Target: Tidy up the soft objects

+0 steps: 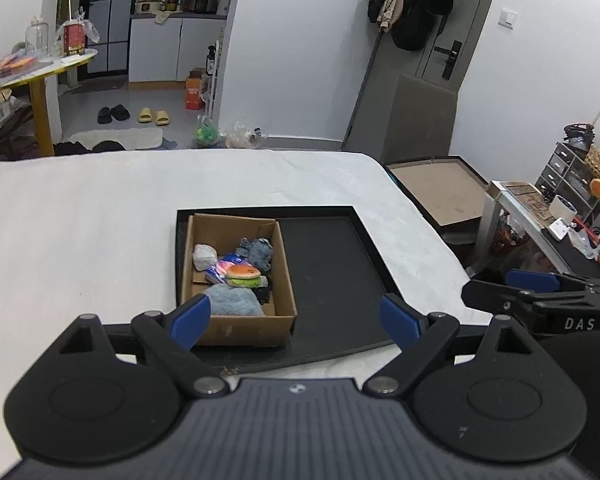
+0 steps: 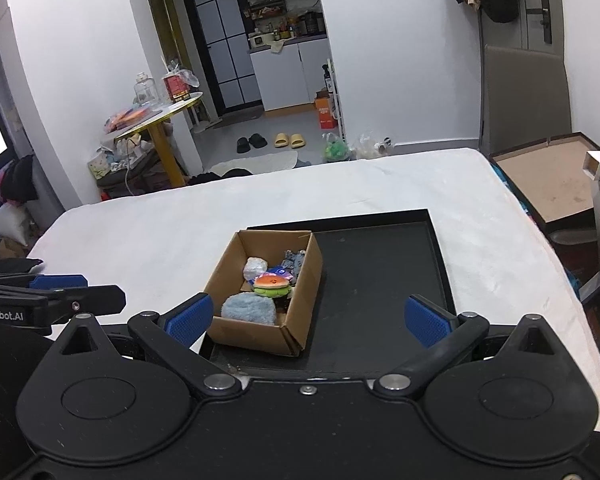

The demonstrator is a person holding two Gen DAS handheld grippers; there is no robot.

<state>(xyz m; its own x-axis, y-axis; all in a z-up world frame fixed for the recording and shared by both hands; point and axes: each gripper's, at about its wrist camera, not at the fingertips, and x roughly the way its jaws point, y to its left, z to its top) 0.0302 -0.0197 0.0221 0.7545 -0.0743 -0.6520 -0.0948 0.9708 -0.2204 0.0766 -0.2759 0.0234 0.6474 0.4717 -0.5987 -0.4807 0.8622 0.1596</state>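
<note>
Both grippers empty, fingers (image 1: 190,318) apart | box (image 1: 236,326) items overlap, partly hidden

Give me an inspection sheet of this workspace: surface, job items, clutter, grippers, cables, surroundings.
Surface: white cloth-covered table carrying a shallow black rectangular tray.
Job's things: open brown cardboard box in the tray's left half, holding a plush hamburger toy, a light-blue fluffy cloth, a white crumpled soft lump and a grey-blue plush.
Clutter: nothing seen on the tray's right half.
Grippers: left gripper and right gripper both open, holding nothing, short of the tray's near edge.
Cables: nothing seen on the table.
Surroundings: yellow-legged round side table, slippers on the floor, coats hanging on the grey door.
</note>
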